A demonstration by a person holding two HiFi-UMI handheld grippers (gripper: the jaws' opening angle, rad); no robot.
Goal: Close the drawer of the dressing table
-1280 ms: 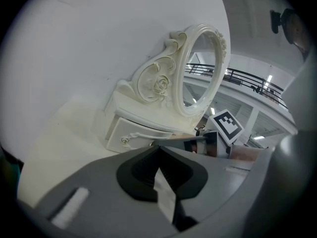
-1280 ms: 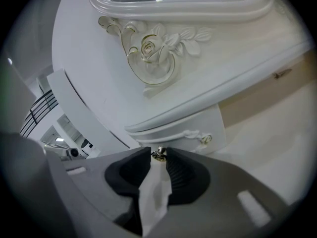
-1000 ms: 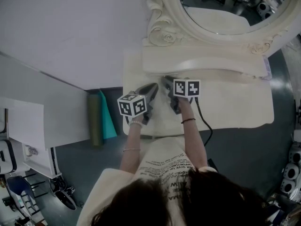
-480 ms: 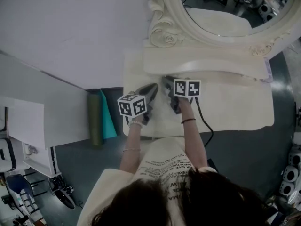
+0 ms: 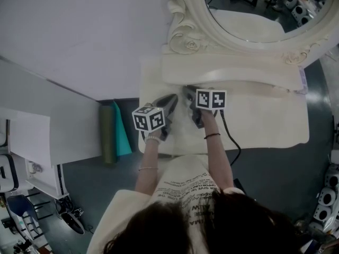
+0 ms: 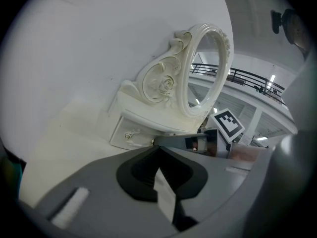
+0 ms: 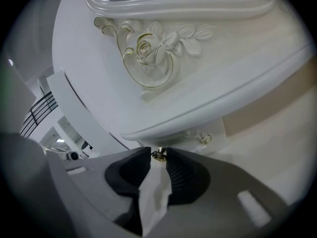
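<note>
Grasp step in hand: right gripper [image 7: 158, 155] is closed on the drawer knob [image 7: 158, 153] beneath the mirror shelf [image 7: 198, 113] — left gripper [image 6: 157, 148] is held shut, empty. A straight inward push is judged necessary.

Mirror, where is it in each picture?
Head view: mirror at the top right, cut off by the edge.
Left gripper view: mirror in the middle, seen from the side.
Right gripper view: mirror along the top edge, only its lower frame showing.
Shared landmark: the carved rose at the frame's foot.
</note>
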